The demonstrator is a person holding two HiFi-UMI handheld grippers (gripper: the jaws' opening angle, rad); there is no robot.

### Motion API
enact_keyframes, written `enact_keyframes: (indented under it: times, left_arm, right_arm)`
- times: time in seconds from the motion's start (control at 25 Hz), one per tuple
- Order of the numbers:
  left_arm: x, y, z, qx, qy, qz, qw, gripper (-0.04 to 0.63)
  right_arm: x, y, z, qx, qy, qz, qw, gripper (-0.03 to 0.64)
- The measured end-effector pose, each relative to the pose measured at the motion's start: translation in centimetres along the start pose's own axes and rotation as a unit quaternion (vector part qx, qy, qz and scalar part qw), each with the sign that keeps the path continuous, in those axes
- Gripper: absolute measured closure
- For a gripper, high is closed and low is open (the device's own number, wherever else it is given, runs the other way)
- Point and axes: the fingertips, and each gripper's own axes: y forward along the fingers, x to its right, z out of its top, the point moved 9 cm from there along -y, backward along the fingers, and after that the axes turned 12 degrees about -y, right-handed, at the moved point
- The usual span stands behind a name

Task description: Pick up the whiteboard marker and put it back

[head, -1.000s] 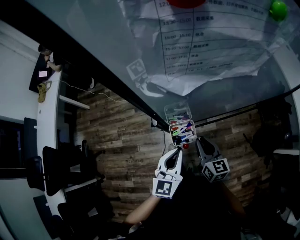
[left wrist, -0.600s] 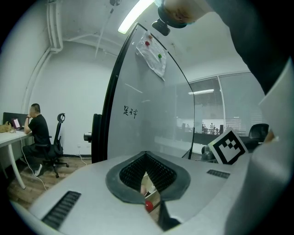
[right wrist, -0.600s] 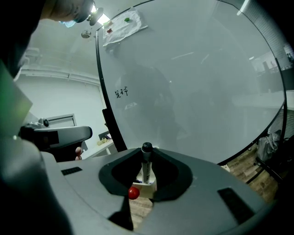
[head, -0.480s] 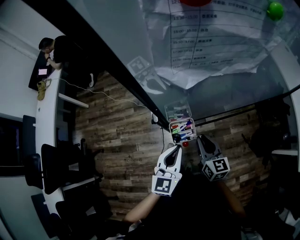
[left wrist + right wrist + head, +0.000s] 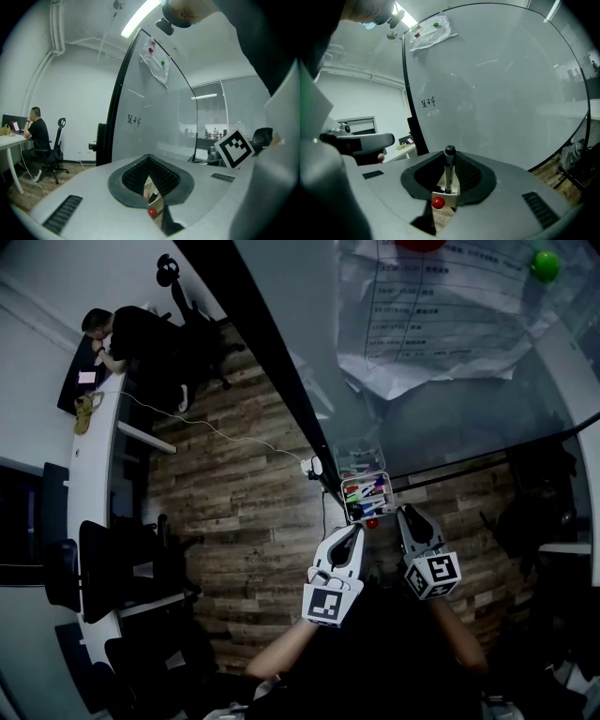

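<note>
A clear marker box point(image 5: 366, 498) with several coloured markers hangs at the lower edge of the whiteboard point(image 5: 450, 427), with a small red knob point(image 5: 372, 522) under it. Just below the box on the right, my right gripper point(image 5: 406, 521) is shut on a black-capped whiteboard marker point(image 5: 449, 171). The marker stands upright between the pads of the right gripper point(image 5: 449, 180), above the red knob point(image 5: 438, 202). My left gripper point(image 5: 352, 538) sits below the box on the left. The left gripper point(image 5: 151, 187) looks shut with nothing held; the red knob point(image 5: 152, 212) shows through the slit.
A printed sheet point(image 5: 441, 324) is pinned on the whiteboard by a green magnet point(image 5: 543, 264) and a red magnet point(image 5: 420, 244). A person point(image 5: 122, 334) sits at a white desk point(image 5: 89, 456) far left, with dark office chairs point(image 5: 112, 568) along it. The floor is wood planks.
The head view has swung, so the whiteboard, its sheet and the box have slid right in the picture. Both grippers stay just under the marker box.
</note>
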Motion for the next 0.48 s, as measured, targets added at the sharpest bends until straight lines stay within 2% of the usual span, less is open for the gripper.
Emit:
enact_keyframes:
  times: [0.32, 0.48]
  left_arm:
    - [0.1, -0.5, 0.9, 0.015, 0.004, -0.009, 0.9998, 0.588]
    - [0.2, -0.8, 1.1, 0.01, 0.029, -0.016, 0.9994, 0.588]
  right_arm:
    - [-0.4, -0.9, 1.1, 0.016, -0.008, -0.013, 1.0, 0.538]
    - [-0.5, -1.4, 1.6, 0.024, -0.01, -0.021, 0.999, 0.538]
